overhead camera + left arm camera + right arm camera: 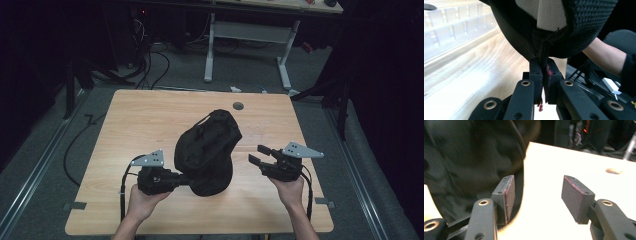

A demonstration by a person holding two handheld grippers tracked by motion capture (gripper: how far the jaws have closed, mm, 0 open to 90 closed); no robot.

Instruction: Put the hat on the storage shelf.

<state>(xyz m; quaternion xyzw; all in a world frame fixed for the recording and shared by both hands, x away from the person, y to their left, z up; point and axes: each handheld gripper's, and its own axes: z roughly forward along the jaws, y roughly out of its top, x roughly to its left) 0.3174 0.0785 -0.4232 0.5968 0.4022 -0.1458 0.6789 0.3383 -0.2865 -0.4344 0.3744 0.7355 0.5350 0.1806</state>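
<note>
Left gripper (543, 82) was clenched on a gathered fold of the soft, limp black bag (207, 150) mid-frame on the bench (125, 130); right gripper (261, 154) hung released beside it.

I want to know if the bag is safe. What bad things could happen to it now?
The left gripper pinches just a thin gathered bit of the black bag, so that bit might slip out or fray if pulled hard. The right gripper is open beside the bag and holds nothing, so the tall bag could flop over on the table. If it closes now, it may miss the fabric.
</note>
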